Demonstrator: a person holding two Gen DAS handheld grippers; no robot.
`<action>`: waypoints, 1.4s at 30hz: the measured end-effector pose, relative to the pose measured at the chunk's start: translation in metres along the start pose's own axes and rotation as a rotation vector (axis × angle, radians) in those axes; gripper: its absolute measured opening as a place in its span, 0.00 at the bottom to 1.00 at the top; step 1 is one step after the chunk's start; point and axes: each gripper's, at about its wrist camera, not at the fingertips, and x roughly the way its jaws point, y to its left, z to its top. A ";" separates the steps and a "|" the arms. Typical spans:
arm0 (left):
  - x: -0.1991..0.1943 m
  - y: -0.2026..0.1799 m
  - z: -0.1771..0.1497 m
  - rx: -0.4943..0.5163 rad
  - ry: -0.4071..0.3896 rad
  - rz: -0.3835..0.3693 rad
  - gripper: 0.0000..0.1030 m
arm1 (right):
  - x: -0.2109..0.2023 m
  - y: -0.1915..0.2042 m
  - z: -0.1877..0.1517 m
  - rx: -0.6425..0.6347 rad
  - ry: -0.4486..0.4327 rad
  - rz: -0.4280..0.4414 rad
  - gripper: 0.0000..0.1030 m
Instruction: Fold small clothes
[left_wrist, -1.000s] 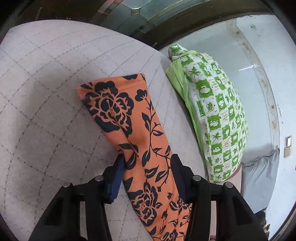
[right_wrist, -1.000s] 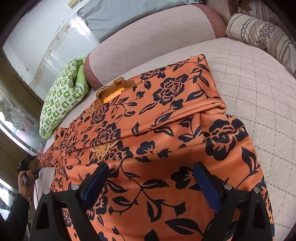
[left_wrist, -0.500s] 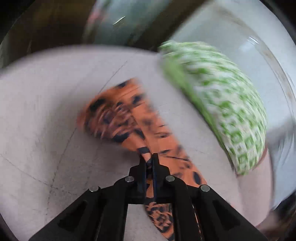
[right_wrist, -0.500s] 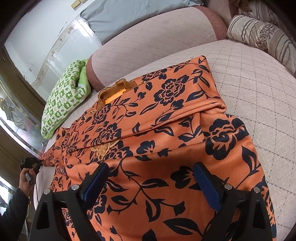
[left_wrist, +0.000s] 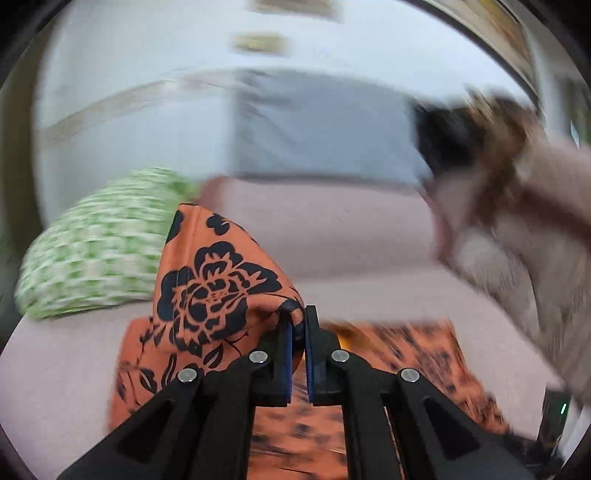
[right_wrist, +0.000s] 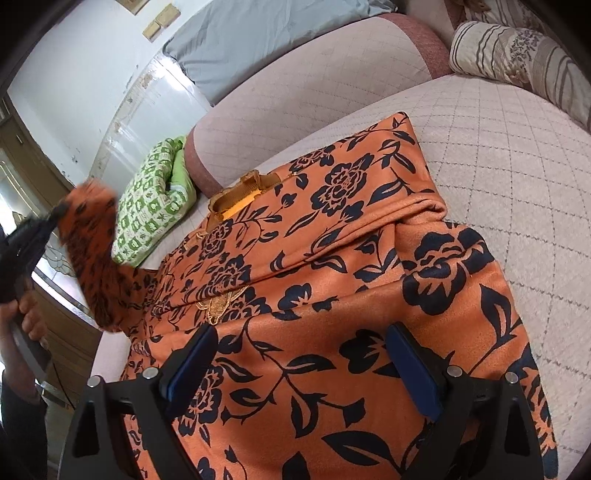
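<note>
An orange garment (right_wrist: 332, 229) with a black flower print lies spread on the quilted bed (right_wrist: 517, 166). My left gripper (left_wrist: 298, 317) is shut on the garment's sleeve (left_wrist: 214, 288), which hangs folded over its tips, lifted above the bed; the view is motion-blurred. In the right wrist view that gripper (right_wrist: 55, 214) is at the far left with the raised sleeve (right_wrist: 92, 251) trailing down to the garment. My right gripper (right_wrist: 299, 369) stands open just above the garment's near part, with nothing pinched between its blue pads (right_wrist: 417, 373).
A green-and-white pillow (right_wrist: 155, 199) lies at the bed's far left, a grey pillow (right_wrist: 266, 40) leans on the padded headboard (right_wrist: 314, 85), and a striped pillow (right_wrist: 517, 55) sits at the far right. A person's hand (right_wrist: 26, 314) holds the left gripper's handle.
The left gripper shut on the sleeve, then lifted it off the bed and swung it toward the garment's body while rolling. The right gripper stayed where it was, open.
</note>
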 end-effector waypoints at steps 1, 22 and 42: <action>0.020 -0.027 -0.011 0.070 0.056 -0.013 0.14 | 0.000 0.000 0.000 0.002 -0.001 0.004 0.91; 0.046 0.158 -0.116 -0.233 0.376 0.375 0.74 | 0.071 0.122 0.087 -0.296 0.178 -0.164 0.90; 0.049 0.175 -0.140 -0.328 0.351 0.240 0.58 | 0.035 -0.003 0.069 0.120 -0.003 -0.210 0.94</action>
